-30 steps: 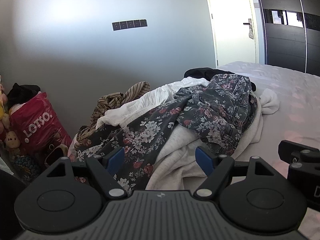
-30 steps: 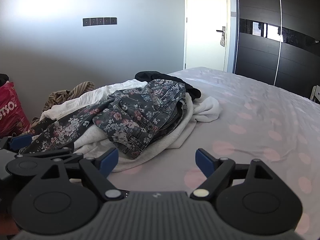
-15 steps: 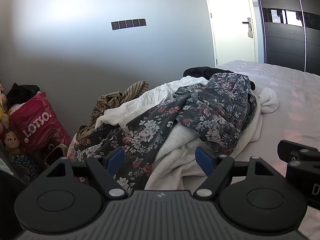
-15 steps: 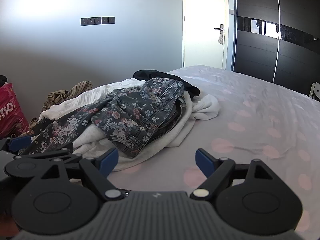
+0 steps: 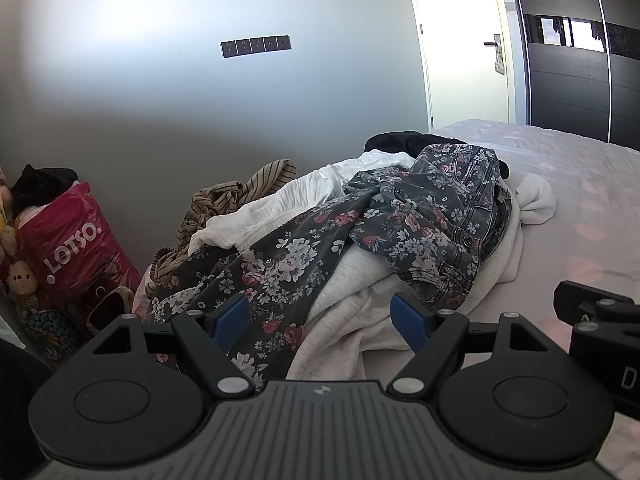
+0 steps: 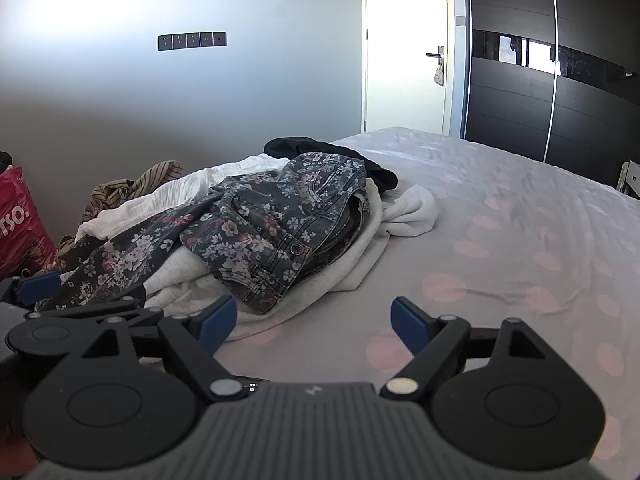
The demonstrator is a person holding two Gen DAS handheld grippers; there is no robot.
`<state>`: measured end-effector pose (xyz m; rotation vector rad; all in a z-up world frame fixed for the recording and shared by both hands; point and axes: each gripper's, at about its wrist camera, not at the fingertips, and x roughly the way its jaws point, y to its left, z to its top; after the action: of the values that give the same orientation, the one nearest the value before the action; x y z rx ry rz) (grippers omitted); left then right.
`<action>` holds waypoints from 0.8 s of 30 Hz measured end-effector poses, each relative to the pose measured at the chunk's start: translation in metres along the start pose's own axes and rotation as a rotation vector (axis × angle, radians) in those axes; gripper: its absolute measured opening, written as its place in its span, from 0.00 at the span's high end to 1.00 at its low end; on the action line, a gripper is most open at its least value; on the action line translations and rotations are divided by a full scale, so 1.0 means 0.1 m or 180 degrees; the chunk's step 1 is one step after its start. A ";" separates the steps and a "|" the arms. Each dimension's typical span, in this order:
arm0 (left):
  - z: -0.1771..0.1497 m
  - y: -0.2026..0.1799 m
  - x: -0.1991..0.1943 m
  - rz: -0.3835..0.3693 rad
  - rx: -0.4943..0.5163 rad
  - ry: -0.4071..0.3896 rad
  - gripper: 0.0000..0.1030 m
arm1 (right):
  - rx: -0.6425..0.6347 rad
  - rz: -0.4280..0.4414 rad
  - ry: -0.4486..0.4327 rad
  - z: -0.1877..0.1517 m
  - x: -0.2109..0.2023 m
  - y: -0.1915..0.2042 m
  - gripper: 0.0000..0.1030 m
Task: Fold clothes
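Note:
A heap of clothes lies on the bed's left side. On top are dark floral jeans (image 5: 420,216) (image 6: 280,220), over a white sweatshirt (image 5: 352,312) (image 6: 360,256), a white ribbed garment (image 5: 280,208), a striped brown piece (image 5: 232,200) and a black garment (image 6: 320,150). My left gripper (image 5: 320,316) is open and empty, just short of the heap's near edge. My right gripper (image 6: 314,318) is open and empty, over the sheet to the right of the heap.
The bed (image 6: 520,240) has a pale sheet with pink dots, stretching right of the heap. A red LOTSO bag (image 5: 76,248) and soft toys stand on the floor at left. A grey wall, a white door (image 6: 404,60) and a dark wardrobe (image 6: 560,80) are behind.
Both grippers have eased slightly forward toward the heap; the clothes look a little nearer. Jaws stay open and nothing was taken hold of.

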<state>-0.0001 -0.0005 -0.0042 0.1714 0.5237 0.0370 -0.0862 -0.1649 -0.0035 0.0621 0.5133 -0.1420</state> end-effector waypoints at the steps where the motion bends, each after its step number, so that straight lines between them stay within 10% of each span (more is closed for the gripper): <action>1: 0.00 0.00 0.00 0.0001 0.0001 0.0003 0.25 | 0.0003 -0.0001 0.0003 0.00 0.00 0.00 0.17; 24: 0.00 0.00 0.00 -0.0006 0.0009 0.0032 0.25 | 0.0023 0.0001 0.0036 -0.02 0.01 0.01 0.17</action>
<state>0.0003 -0.0004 -0.0039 0.1736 0.5341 0.0353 -0.0859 -0.1644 -0.0055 0.0701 0.5241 -0.1431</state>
